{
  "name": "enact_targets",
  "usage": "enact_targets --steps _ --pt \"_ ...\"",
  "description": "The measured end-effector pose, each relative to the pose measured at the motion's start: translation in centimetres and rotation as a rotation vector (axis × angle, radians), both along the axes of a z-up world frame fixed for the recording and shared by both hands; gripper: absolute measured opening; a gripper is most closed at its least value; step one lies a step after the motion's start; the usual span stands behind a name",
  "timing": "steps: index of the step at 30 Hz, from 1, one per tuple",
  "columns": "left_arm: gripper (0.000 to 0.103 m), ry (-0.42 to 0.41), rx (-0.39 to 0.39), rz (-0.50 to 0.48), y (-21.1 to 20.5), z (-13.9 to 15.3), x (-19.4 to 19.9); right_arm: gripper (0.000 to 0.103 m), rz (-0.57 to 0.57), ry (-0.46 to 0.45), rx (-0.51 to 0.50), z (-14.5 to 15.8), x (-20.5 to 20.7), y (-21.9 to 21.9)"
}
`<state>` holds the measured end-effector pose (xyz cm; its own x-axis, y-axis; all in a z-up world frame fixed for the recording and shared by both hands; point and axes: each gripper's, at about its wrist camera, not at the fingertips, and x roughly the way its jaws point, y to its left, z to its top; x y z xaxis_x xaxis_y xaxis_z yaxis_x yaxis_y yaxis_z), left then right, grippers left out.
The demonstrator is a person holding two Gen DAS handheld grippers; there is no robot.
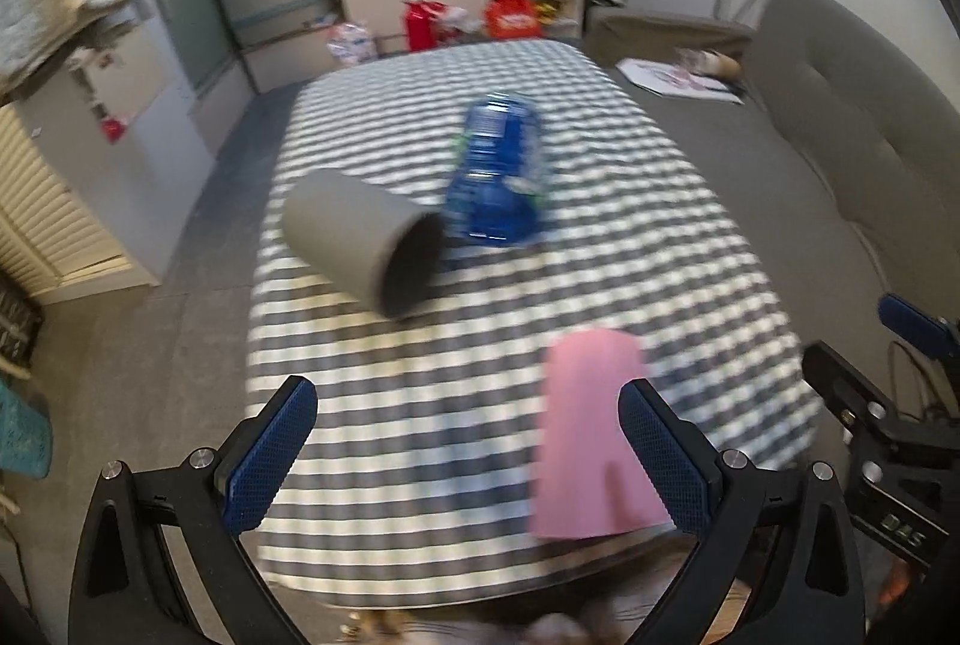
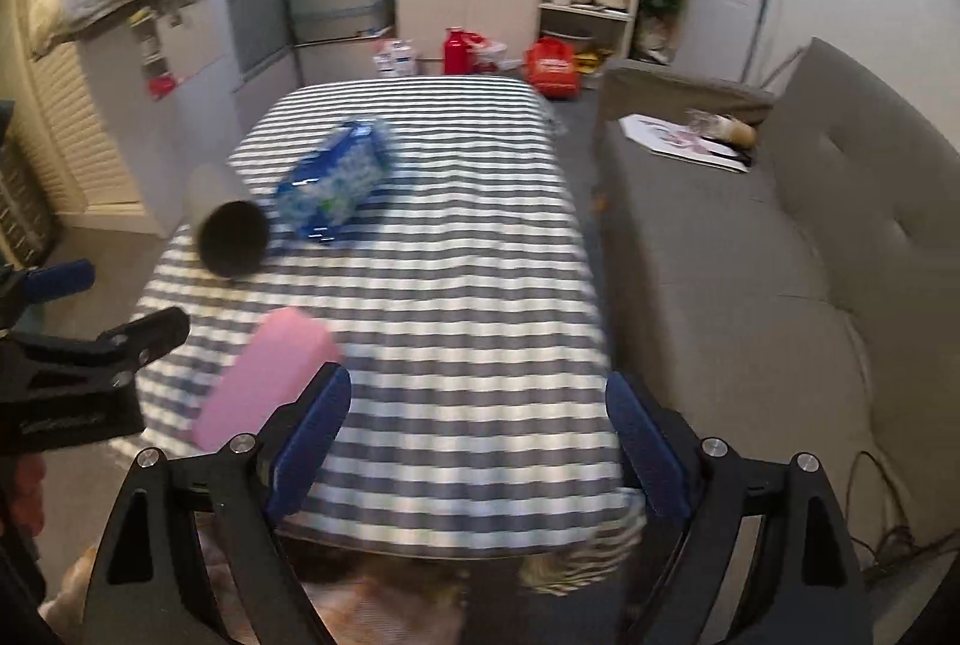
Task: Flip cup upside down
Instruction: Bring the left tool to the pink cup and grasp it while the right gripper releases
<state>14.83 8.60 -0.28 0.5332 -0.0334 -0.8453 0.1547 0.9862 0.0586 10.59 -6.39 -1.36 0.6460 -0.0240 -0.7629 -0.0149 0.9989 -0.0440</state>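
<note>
A grey cup (image 1: 366, 249) lies on its side on the striped tablecloth (image 1: 420, 435), mouth toward me; in the right wrist view it (image 2: 231, 237) lies at the table's left edge. A pink cup (image 1: 591, 435) stands mouth down near the table's front edge, just inside my left gripper's right finger; it also shows in the right wrist view (image 2: 264, 375). My left gripper (image 1: 468, 405) is open and empty above the table's front. My right gripper (image 2: 477, 399) is open and empty over the table's front right.
A blue packet (image 1: 498, 177) lies mid-table behind the grey cup, also seen in the right wrist view (image 2: 336, 183). A grey sofa (image 2: 750, 285) runs along the right. Cabinets, a fridge and bags stand beyond the table's far end.
</note>
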Motion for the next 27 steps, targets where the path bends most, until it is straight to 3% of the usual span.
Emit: enact_targets --steps 12,14,15,16,17,22,27 --pt "0.101 0.275 -0.065 -0.039 -4.1 -5.7 5.2 0.087 -0.049 0.039 0.030 -2.8 0.6 -3.7" --pt "0.085 0.293 -0.057 -0.041 -4.2 -6.2 5.6 0.087 -0.053 0.043 0.031 -3.2 0.7 -3.7" --pt "0.066 0.315 -0.071 -0.041 -4.1 -6.5 5.8 0.087 -0.054 0.044 0.033 -3.4 0.8 -3.7" --pt "0.057 0.341 -0.100 -0.042 -4.0 -6.9 6.0 0.087 -0.055 0.045 0.033 -3.5 0.9 -3.6" --pt "0.057 0.368 -0.130 -0.040 -3.7 -7.1 6.2 0.087 -0.055 0.046 0.032 -3.7 0.9 -3.6" --pt "0.056 0.315 -0.155 -0.048 -3.1 -5.7 6.0 0.087 -0.051 0.049 0.028 -3.9 0.9 -3.3" --pt "0.056 0.193 -0.193 -0.067 -2.4 -2.7 5.3 0.087 -0.050 0.034 0.025 -3.5 0.6 -2.9"
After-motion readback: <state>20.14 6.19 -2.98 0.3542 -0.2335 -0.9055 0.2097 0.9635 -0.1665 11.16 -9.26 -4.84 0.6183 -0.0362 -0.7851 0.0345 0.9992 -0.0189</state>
